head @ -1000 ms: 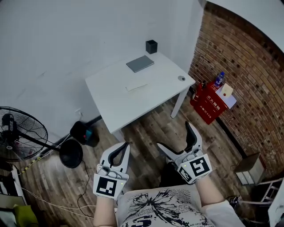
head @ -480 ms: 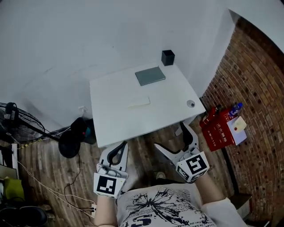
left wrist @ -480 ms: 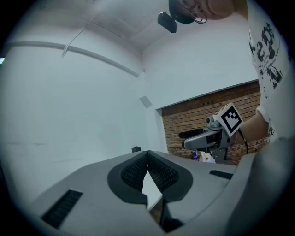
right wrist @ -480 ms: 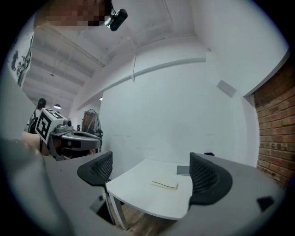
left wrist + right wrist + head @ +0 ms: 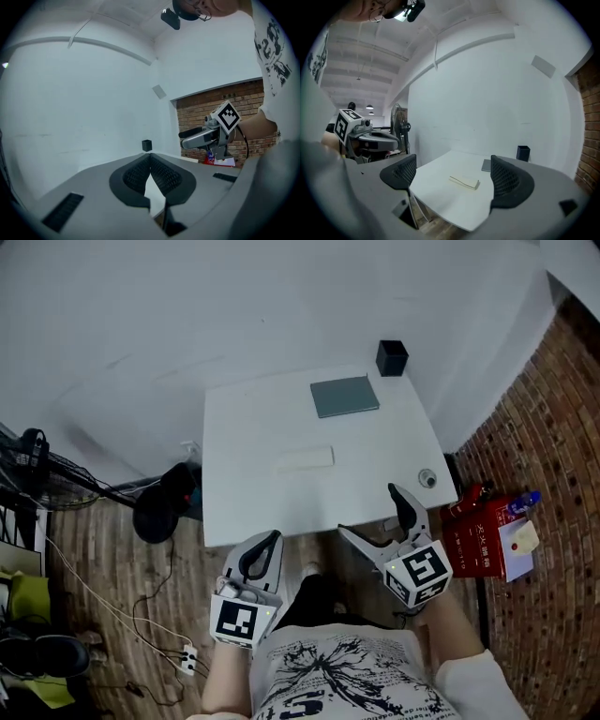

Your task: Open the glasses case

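Observation:
The glasses case [image 5: 304, 459], a flat cream box, lies closed near the middle of the white table [image 5: 244, 493]; the right gripper view also shows the case [image 5: 465, 182] ahead. My left gripper [image 5: 263, 542] is shut and empty, just off the table's near edge, well short of the case. My right gripper [image 5: 376, 515] hangs at the near right edge with its jaws wide apart and closing, nothing between them. In the right gripper view the case [image 5: 465, 182] sits far beyond the gripper [image 5: 453, 173]. In the left gripper view the pads of the gripper [image 5: 150, 157] meet at their tips.
A grey pad [image 5: 345, 397] and a black cube holder [image 5: 392, 358] sit at the table's far right. A small round object [image 5: 427, 478] lies by the right edge. A fan [image 5: 37, 465] stands to the left, a red box [image 5: 483, 531] and a brick wall [image 5: 562, 446] to the right.
Both grippers have come forward to the table's near edge, and the table now fills the middle of the head view. The case has not moved on the table.

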The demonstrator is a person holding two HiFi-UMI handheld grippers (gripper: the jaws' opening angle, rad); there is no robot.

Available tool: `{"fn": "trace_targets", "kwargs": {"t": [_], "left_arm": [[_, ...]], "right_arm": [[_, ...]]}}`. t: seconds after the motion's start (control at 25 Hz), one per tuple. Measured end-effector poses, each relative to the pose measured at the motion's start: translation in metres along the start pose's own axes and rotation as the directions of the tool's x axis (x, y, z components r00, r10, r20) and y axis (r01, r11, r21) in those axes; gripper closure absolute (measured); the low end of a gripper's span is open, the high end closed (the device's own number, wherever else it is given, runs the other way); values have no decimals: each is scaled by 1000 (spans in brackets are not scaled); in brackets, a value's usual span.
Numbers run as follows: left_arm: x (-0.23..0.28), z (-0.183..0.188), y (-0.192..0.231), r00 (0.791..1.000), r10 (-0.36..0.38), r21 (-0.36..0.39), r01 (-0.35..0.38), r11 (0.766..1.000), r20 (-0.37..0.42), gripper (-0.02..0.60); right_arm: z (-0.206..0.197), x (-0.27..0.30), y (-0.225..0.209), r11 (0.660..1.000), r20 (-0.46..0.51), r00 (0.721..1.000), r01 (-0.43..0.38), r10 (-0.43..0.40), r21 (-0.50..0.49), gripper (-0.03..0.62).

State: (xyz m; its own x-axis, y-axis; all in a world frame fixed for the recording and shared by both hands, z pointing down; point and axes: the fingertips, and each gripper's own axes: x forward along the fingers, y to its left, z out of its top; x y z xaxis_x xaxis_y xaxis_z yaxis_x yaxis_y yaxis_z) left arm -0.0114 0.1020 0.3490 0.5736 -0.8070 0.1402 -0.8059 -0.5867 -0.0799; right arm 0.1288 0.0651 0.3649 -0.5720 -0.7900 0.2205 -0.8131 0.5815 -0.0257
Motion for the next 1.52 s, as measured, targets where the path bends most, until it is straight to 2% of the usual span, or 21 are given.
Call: {"fn": "trace_targets", "kwargs": {"t": [0.28, 0.4, 0.6, 0.84, 1.08, 1.24, 1.52], "left_arm": [[70, -40, 50, 998, 23, -62, -26, 998, -50, 568], [103, -58, 77, 994, 19, -79, -28, 996, -110, 568], [143, -93, 109, 985, 19, -112, -38, 993, -171, 568], [184, -144, 130, 973, 6, -157, -43, 987, -230, 568], [211, -196, 134, 936, -34, -198, -39, 979, -352, 568], [224, -221, 136, 910, -43, -224, -55, 973, -412, 568], [237, -247, 139, 872, -37, -250, -100, 963, -488, 568]], "right_arm": [[-29, 87, -39, 998, -162, 985, -59, 57, -7, 120], [-43, 129, -61, 998, -231, 971, -63, 61, -1, 123], [-73, 182, -82, 994, -347, 934, -104, 87, -29, 128], [-115, 234, -92, 980, -466, 874, -190, 138, -66, 140], [-157, 265, -89, 956, -569, 797, -287, 202, -62, 160], [-169, 280, -87, 932, -609, 761, -349, 223, -95, 189], [-182, 293, -84, 868, -674, 702, -460, 228, -185, 218]]}}
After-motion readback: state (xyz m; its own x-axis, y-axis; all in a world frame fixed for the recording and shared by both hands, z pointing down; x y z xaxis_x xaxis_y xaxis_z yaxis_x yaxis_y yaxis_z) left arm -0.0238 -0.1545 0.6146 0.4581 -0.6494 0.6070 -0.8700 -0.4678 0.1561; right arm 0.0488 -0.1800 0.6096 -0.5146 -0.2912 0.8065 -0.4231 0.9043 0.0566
